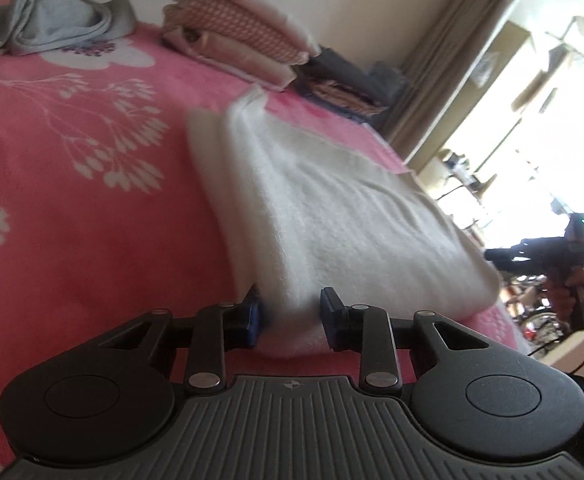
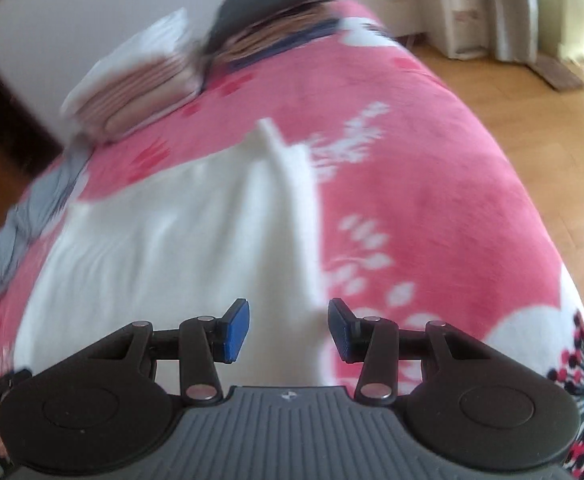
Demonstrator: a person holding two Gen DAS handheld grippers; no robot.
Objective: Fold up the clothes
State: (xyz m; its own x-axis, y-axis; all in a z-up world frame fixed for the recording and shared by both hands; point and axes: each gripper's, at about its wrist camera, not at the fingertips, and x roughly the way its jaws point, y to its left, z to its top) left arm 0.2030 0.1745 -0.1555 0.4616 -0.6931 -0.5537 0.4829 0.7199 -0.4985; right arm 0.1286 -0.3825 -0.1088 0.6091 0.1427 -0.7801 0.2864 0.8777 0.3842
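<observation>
A ribbed grey housing flanked by two round black discs is being shown on each matte black plastic gripper (image 1: pixel 292 312) (image 2: pixel 287 328); silver pivot screws and blue fingertip pads (image 2: pixel 237 330) are being displayed.

white fuzzy garment (image 1: pixel 344 216), pink white-flowered blanket (image 1: pixel 91 208), blue claw pads (image 2: pixel 236 330)

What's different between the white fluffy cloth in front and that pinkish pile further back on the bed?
The white cloth is plain and lies spread low, while the pinkish pile shows a small checked pattern and stacks higher in several layers. The white cloth sits right at the open left gripper; the pinkish pile lies far back near the wall. Both are folded and rest on the pink floral blanket.
</observation>
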